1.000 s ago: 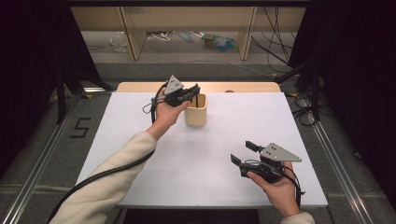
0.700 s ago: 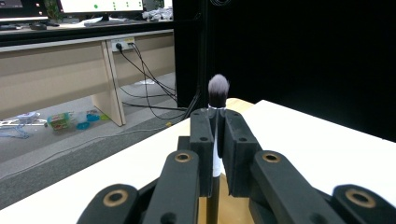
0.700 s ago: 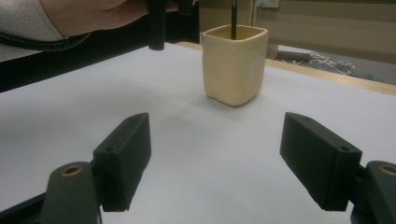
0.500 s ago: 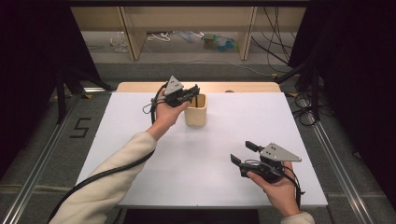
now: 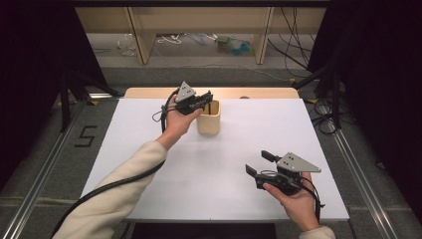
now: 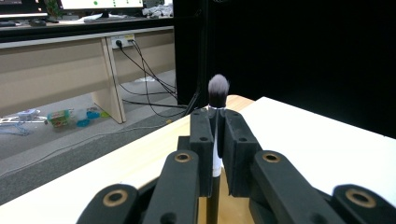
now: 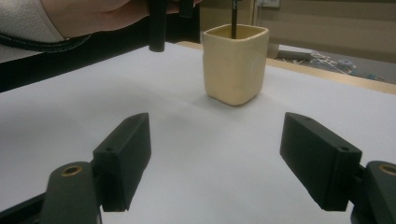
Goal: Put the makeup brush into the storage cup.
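Note:
A cream square cup (image 5: pixel 209 120) stands at the back middle of the white table (image 5: pixel 149 164). My left gripper (image 5: pixel 207 97) hovers level over the cup's rim, shut on a thin makeup brush (image 6: pixel 218 88) that stands upright with its dark, fluffy head on top. In the right gripper view the brush's dark handle (image 7: pixel 233 18) reaches down into the cup (image 7: pixel 236 65). My right gripper (image 5: pixel 259 163) rests low near the table's front right, facing the cup. Its jaws stand wide apart with nothing between them (image 7: pixel 217 158).
A wooden strip (image 5: pixel 149 92) borders the table's far edge. Behind it stand pale desk legs (image 5: pixel 142 45) with cables and small items on the floor. Black curtains close off both sides, and metal rails (image 5: pixel 45 184) run along the table.

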Demonstrator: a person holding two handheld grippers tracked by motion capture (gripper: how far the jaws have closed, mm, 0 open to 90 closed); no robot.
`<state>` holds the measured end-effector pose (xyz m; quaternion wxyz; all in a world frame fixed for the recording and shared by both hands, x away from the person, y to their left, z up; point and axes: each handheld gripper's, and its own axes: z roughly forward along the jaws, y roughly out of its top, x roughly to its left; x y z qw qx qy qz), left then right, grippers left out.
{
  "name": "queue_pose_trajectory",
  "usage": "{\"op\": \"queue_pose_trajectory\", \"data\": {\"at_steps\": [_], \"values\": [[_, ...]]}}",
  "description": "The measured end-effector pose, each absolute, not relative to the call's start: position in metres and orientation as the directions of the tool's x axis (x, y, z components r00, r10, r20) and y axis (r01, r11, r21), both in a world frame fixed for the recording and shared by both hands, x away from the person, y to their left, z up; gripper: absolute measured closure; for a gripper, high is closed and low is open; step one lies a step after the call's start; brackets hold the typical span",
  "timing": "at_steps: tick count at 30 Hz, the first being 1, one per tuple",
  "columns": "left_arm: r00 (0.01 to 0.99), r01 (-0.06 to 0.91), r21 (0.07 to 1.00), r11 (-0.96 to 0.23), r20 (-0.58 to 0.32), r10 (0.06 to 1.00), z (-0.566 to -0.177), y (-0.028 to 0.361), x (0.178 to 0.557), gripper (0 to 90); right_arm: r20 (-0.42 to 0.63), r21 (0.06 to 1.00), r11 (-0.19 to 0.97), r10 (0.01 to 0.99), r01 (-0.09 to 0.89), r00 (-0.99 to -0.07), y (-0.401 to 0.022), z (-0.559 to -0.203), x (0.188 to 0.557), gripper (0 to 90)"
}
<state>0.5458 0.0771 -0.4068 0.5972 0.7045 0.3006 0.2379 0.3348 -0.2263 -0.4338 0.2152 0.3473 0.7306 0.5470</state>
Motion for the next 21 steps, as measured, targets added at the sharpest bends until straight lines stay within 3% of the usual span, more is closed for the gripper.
{"op": "queue_pose_trajectory", "data": {"at_steps": [21], "values": [[0.700,0.155,0.983,-0.101,-0.037,0.713,-0.4076,0.0786,0.5469,83.4,0.055,0.946,0.173,0.746,0.273,-0.663,-0.2272,-0.4329,0.3342,25.8]]}}
